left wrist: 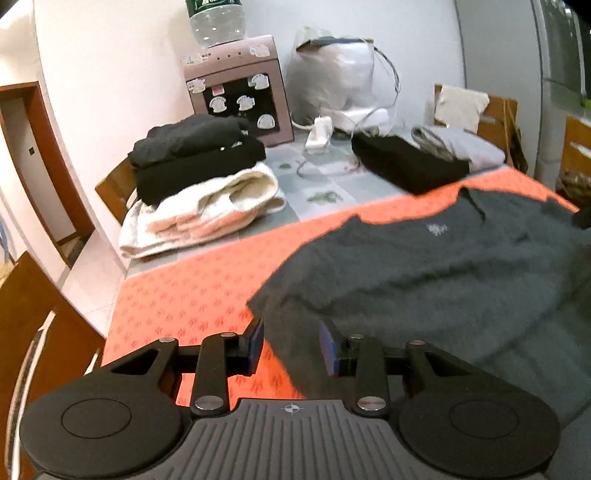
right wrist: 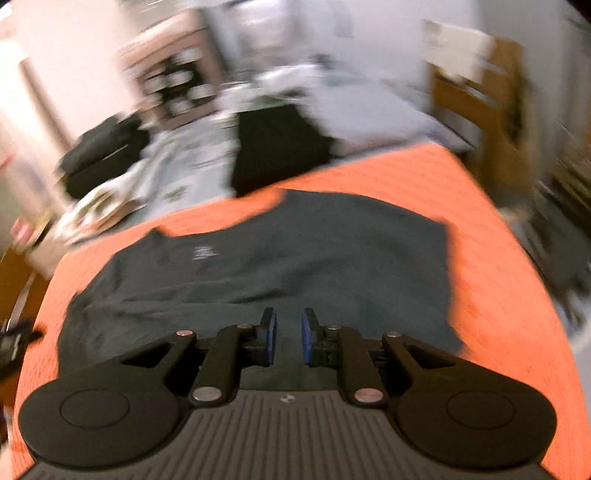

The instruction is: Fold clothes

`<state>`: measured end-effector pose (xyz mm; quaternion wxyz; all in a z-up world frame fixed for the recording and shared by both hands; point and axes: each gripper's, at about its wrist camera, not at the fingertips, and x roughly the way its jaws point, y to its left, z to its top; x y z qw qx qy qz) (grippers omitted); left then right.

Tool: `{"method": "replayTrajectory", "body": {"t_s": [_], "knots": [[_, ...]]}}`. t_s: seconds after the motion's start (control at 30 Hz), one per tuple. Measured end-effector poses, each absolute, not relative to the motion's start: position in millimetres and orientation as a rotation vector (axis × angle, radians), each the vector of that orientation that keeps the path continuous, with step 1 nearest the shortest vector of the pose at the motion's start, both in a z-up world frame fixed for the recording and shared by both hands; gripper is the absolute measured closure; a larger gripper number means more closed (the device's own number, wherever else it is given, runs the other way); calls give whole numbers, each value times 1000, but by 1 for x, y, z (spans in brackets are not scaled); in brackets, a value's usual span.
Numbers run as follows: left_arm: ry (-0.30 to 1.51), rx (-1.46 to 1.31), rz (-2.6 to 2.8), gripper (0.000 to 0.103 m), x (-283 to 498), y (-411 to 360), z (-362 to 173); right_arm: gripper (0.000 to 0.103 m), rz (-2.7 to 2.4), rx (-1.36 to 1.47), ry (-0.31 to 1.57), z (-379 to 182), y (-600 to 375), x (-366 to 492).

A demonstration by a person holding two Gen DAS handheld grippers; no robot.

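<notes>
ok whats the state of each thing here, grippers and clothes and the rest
left gripper: open, over the shirt's edge
right gripper: open, narrow gap, above the shirt
dark grey shirt: spread out on the orange cloth, unfolded
orange cloth: laid flat on the table
black and cream clothes: folded, stacked
black garment: folded, lying flat
water bottle: upright on the pink box
</notes>
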<state>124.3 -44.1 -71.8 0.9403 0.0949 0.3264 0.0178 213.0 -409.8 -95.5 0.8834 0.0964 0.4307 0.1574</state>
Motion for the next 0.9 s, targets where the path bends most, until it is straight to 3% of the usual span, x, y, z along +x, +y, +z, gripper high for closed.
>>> {"method": "replayTrajectory", "body": {"t_s": [0.27, 0.47, 0.63, 0.73, 0.8, 0.83, 0.87, 0.9], "knots": [[765, 295, 15, 66, 167, -51, -119, 82, 510, -55, 900, -115, -353, 243], [731, 252, 91, 61, 161, -33, -109, 82, 434, -56, 890, -117, -376, 248], [700, 213, 153, 61, 155, -19, -100, 60, 323, -14, 873, -106, -414, 252], [692, 195, 113, 61, 163, -20, -99, 60, 311, 18, 935, -117, -432, 259], [687, 191, 94, 61, 170, -22, -100, 67, 333, 58, 969, -123, -436, 263], [684, 193, 91, 62, 174, -23, -102, 87, 353, 84, 982, -125, -437, 264], [686, 199, 89, 62, 177, -25, -104, 101, 368, 107, 990, -127, -437, 265], [695, 203, 99, 64, 181, -25, -107, 101, 363, 114, 978, -124, -437, 264]]}}
